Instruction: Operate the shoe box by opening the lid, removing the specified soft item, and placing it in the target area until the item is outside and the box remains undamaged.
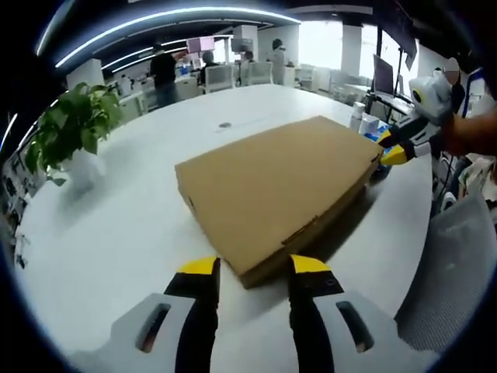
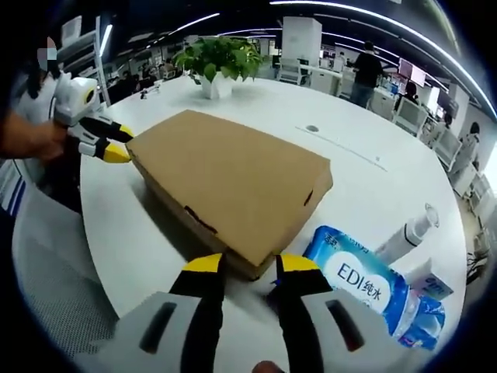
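Observation:
A closed brown cardboard shoe box [image 1: 272,186] lies flat on the white table, its lid down. In the left gripper view my left gripper [image 1: 255,268] is open, its yellow-tipped jaws standing on either side of the box's near corner. My right gripper [image 1: 394,146] shows at the far right corner of the box, held by a hand. In the right gripper view the same box [image 2: 233,183] runs away from my right gripper [image 2: 250,264], which is open at its near edge. The left gripper [image 2: 112,142] sits at the far left corner, jaws apart. The box's contents are hidden.
A potted plant [image 1: 74,124] stands on the round white table [image 1: 116,241]. A blue tissue pack [image 2: 365,291] and a white bottle [image 2: 408,233] lie beside the box. A grey mesh chair [image 1: 458,272] stands at the table edge. People are at desks far behind.

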